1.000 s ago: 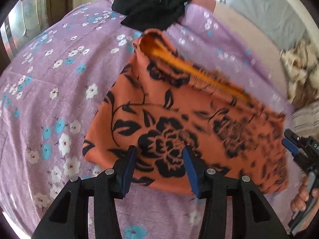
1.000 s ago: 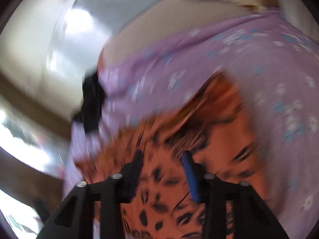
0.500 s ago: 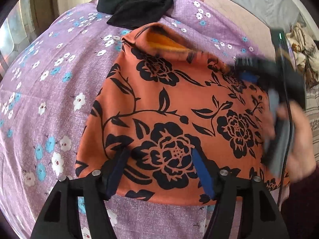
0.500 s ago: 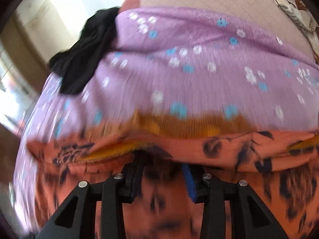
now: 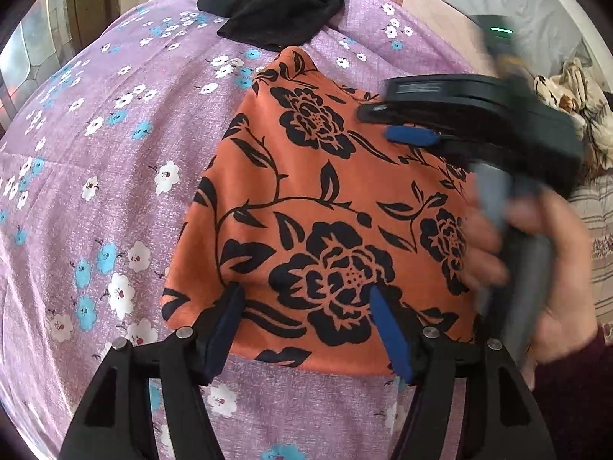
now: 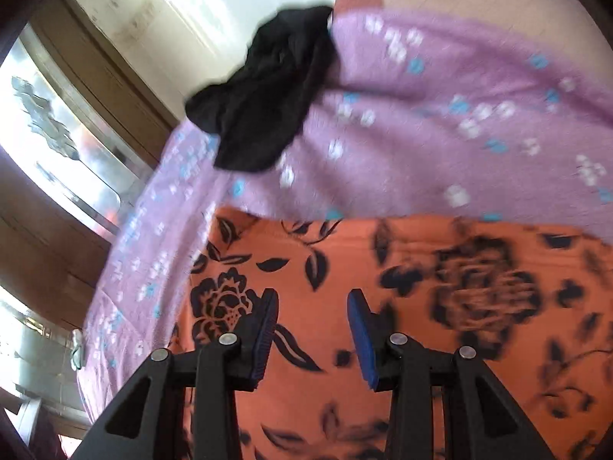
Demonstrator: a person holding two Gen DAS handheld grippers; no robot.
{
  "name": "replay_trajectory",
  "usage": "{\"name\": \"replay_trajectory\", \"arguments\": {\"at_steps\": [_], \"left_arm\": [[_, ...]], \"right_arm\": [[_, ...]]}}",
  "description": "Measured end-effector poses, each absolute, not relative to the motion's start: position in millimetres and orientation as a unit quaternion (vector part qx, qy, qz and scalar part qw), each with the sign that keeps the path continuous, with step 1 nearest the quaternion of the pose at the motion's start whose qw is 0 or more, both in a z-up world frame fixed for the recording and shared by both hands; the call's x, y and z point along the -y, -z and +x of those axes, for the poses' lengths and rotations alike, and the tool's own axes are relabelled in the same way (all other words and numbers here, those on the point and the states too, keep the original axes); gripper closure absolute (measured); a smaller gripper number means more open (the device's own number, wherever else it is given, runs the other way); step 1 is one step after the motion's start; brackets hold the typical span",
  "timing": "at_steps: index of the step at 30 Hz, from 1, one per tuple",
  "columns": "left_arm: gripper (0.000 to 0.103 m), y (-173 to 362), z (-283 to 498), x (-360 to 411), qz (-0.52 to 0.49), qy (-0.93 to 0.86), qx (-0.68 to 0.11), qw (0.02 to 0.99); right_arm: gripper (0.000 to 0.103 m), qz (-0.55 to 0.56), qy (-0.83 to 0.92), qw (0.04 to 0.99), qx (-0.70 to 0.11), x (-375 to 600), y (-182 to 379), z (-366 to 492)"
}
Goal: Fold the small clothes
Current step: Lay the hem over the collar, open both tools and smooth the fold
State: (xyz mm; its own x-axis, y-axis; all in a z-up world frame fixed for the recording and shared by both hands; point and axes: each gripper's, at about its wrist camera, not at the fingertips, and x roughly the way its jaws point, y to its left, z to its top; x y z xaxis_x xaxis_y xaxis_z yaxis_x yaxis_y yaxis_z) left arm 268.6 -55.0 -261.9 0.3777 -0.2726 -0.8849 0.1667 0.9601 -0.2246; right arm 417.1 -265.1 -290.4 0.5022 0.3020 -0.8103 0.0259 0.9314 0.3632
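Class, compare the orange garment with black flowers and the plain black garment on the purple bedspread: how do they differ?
The orange floral garment lies spread flat; the plain black garment sits crumpled in a heap. The orange one is patterned and lies near both grippers; the black one is unpatterned and lies at the far edge. Both rest on the purple flowered bedspread.

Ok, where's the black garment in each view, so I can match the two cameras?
Left wrist: black garment at top centre, on the purple sheet beyond the orange cloth.
Right wrist: black garment upper left of centre, at the sheet's edge.
Shared landmark: the orange cloth, which lies nearer both cameras.
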Motion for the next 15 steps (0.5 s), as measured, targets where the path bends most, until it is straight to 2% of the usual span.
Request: {"name": "replay_trajectory", "arguments": {"at_steps": [3, 5, 7, 15], "left_arm": [[0.034, 267.9, 268.7, 59.7, -0.021, 0.133, -0.542, 0.830], [0.030, 268.5, 268.1, 65.3, -0.007, 0.130, -0.539, 0.832], [0.022, 269.6, 266.9, 71.7, 0.004, 0.129, -0.538, 0.833], [0.007, 277.3, 258.7, 96.2, 0.067, 0.113, -0.517, 0.846]], "right_arm": [[0.062, 0.160, -0.058, 0.865, -0.471, 258.7, 296.5, 428.1], [0.062, 0.185, -0.050, 0.859, -0.474, 266.2, 295.8, 430.5], [0.062, 0.192, -0.039, 0.863, -0.465, 275.8, 286.0, 419.3], [0.062, 0.181, 0.037, 0.875, -0.447, 362.3, 243.6, 312.0]]}}
